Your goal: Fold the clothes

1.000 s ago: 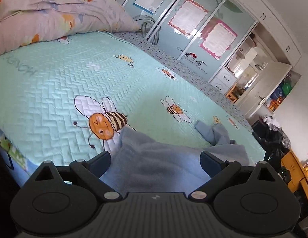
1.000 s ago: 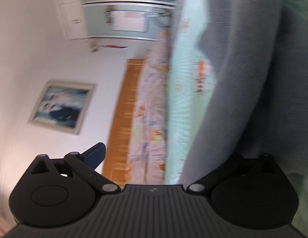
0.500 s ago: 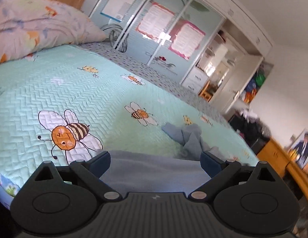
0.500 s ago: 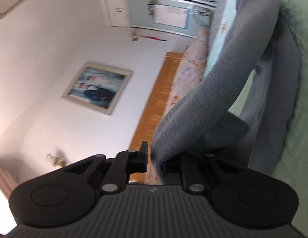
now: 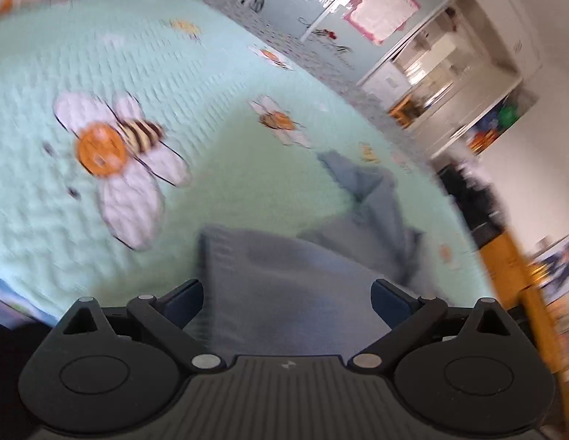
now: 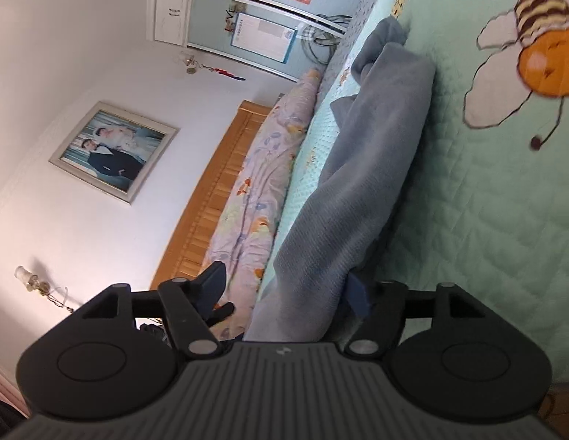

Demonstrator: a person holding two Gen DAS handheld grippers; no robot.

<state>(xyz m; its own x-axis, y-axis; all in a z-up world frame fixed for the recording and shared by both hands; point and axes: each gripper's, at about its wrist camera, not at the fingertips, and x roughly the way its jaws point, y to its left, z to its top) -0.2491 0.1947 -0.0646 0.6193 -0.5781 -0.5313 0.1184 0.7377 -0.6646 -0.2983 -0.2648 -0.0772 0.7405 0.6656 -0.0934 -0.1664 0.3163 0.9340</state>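
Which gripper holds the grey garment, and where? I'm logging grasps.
Neither: the left gripper stands open over the grey garment; the right gripper is opening, cloth between unpressed pads.

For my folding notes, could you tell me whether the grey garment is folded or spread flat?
Partly folded: the grey garment lies doubled over in a long bunched strip on the bee-print quilt, one end crumpled.

Grey-blue knit garment [image 6: 365, 183] lies bunched lengthwise on the bed.

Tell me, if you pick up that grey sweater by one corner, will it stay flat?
Probably not. The grey sweater already sags and bunches in soft folds on the bedspread, so it looks floppy. Its knit looks thick, so it likely hangs heavily and drags. It shouldn't roll or break.
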